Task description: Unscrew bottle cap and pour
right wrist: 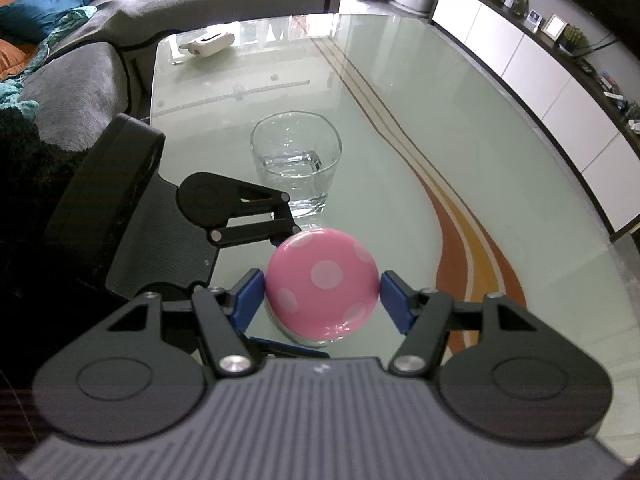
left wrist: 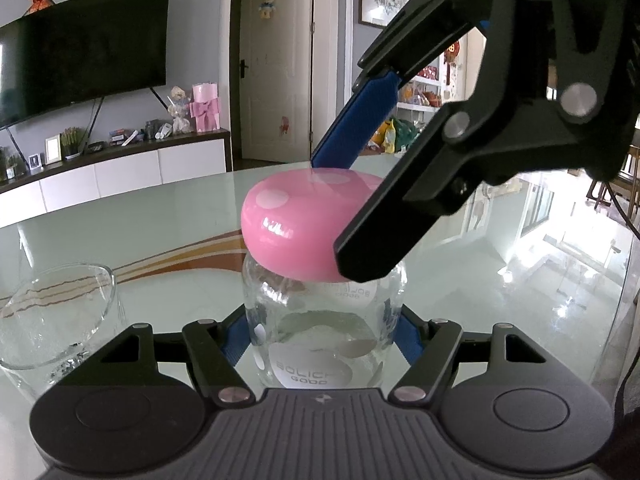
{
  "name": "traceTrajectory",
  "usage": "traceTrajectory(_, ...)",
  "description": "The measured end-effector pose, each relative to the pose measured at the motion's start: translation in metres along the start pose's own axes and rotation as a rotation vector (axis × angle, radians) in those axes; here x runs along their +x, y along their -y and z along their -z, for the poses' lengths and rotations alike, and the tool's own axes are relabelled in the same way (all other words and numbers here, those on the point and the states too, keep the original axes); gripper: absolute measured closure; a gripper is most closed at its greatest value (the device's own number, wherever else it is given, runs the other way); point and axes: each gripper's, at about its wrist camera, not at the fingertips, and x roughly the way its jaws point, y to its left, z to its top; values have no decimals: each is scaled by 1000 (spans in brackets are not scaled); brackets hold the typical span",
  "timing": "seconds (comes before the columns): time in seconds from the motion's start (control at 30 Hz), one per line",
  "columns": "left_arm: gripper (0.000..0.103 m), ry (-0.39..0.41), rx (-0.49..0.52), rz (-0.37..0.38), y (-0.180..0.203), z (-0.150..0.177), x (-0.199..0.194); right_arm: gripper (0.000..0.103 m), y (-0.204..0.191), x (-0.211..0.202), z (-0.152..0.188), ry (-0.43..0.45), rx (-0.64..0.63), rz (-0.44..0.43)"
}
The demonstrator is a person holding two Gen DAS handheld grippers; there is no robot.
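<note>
A clear glass bottle (left wrist: pixel 320 336) with white dots and a pink dotted mushroom-shaped cap (left wrist: pixel 304 220) stands on the glass table. My left gripper (left wrist: pixel 322 338) is shut on the bottle's body, blue pads against both sides. My right gripper (right wrist: pixel 322 294) comes down from above and is shut on the pink cap (right wrist: pixel 322 280), one blue pad on each side. In the left wrist view the right gripper (left wrist: pixel 340 204) straddles the cap. An empty clear drinking glass (right wrist: pixel 296 156) stands just beyond the bottle; it also shows in the left wrist view (left wrist: pixel 52 320) at the left.
The pale green glass table (right wrist: pixel 400 128) has orange and brown curved stripes. A white remote-like device (right wrist: pixel 208 44) lies at its far end. A grey sofa (right wrist: pixel 80 76) borders one side, a white TV cabinet (right wrist: pixel 540 80) the other.
</note>
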Motion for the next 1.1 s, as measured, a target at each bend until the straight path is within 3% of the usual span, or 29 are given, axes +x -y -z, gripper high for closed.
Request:
traceTrajectory(0.7, 29, -17, 3, -4, -3, -8, 5, 38, 2, 2, -1, -6, -72, -31)
traceTrajectory(0.73, 29, -17, 4, -4, -3, -8, 5, 37, 0, 2, -1, -7, -57, -22)
traceTrajectory(0.83, 29, -18, 6, -4, -1, -7, 4, 23, -2, -2, 0, 21, 14, 4)
traceTrajectory(0.97, 29, -19, 3, -7, -1, -7, 5, 22, -2, -12, 0, 86, 135, 48)
traceTrajectory(1.1, 29, -17, 1, -12, -1, -7, 6, 26, -3, -3, -2, 20, 262, 90)
